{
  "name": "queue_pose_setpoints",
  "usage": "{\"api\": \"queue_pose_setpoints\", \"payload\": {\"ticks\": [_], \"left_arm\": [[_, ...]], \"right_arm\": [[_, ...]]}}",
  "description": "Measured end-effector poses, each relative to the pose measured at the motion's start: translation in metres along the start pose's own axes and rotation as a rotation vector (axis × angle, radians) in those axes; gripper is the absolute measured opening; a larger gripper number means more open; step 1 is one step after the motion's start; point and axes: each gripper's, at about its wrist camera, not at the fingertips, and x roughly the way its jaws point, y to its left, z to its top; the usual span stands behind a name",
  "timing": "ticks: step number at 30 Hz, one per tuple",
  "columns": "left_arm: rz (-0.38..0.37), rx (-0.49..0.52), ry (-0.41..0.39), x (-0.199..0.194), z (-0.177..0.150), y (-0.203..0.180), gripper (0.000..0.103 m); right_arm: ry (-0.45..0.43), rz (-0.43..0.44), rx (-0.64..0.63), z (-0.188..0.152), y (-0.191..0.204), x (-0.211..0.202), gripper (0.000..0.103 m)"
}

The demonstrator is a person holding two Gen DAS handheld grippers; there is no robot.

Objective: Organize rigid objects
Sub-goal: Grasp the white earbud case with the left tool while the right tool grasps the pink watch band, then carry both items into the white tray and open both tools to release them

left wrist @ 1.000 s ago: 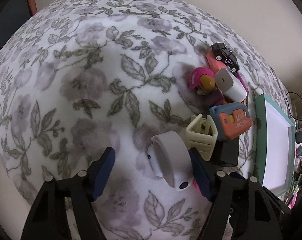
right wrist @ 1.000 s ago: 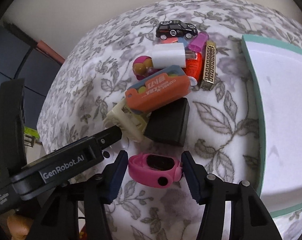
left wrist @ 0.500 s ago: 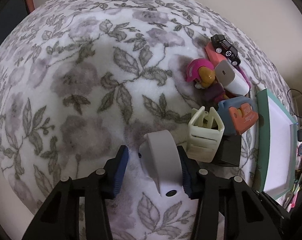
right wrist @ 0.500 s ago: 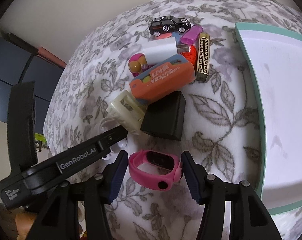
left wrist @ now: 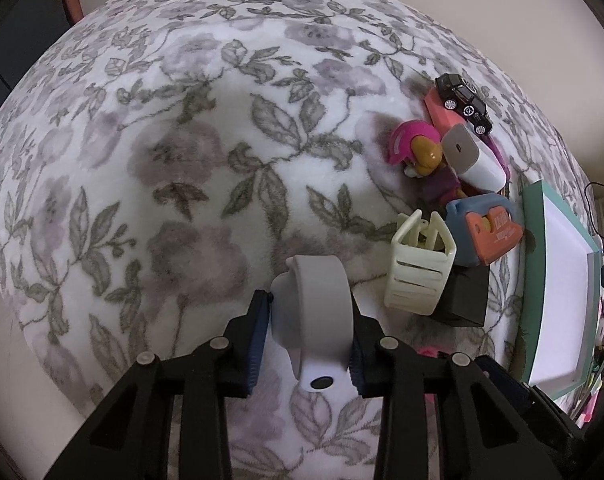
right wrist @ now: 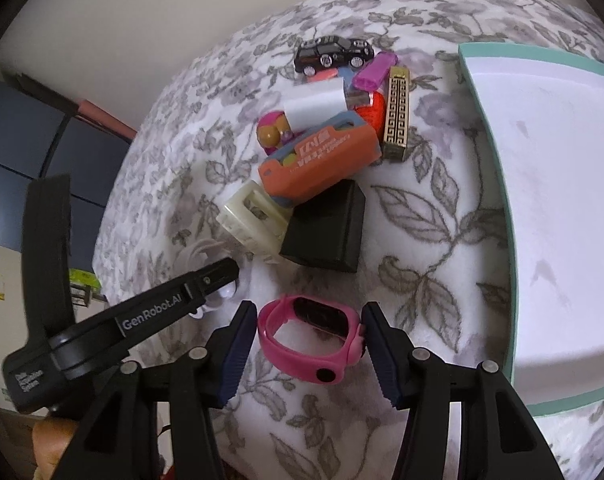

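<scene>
floral cloth below: left gripper clamps grey band, right gripper straddles pink watch.

To my left the floral cloth lies bare, plenty of room to swing through. Ahead on the right a tight heap blocks the way: cream basket against black box, orange case on top, toy car at the far end. The teal-rimmed tray walls off the right side, with just a strip of cloth between it and the heap.
</scene>
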Motion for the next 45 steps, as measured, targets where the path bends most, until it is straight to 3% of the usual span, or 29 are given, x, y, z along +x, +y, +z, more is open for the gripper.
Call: {"api": "queue_pose_setpoints", "payload": {"ticks": [6,10,16,32,38,45], "left_arm": [[-0.004,0.003,-0.03,-0.026,0.006,-0.006,0.036],[-0.015,0.023,-0.081,-0.05,0.017,-0.021,0.036],[-0.069,0.058,-0.121,-0.068,0.023,-0.055,0.036],[-0.176,0.222,-0.11,-0.036,0.021,-0.2,0.036],[-0.175,0.273,-0.108,-0.013,0.019,-0.238,0.037],[-0.158,0.33,-0.095,0.006,0.018,-0.267,0.037]], "right_arm": [[-0.068,0.014,0.018,0.004,-0.002,-0.023,0.057],[-0.19,-0.014,0.024,0.01,-0.006,-0.056,0.057],[-0.346,-0.177,0.059,0.02,-0.026,-0.094,0.057],[-0.549,-0.486,0.251,0.045,-0.115,-0.137,0.057],[-0.577,-0.55,0.354,0.046,-0.156,-0.145,0.057],[-0.566,-0.593,0.346,0.057,-0.174,-0.137,0.058]]}}
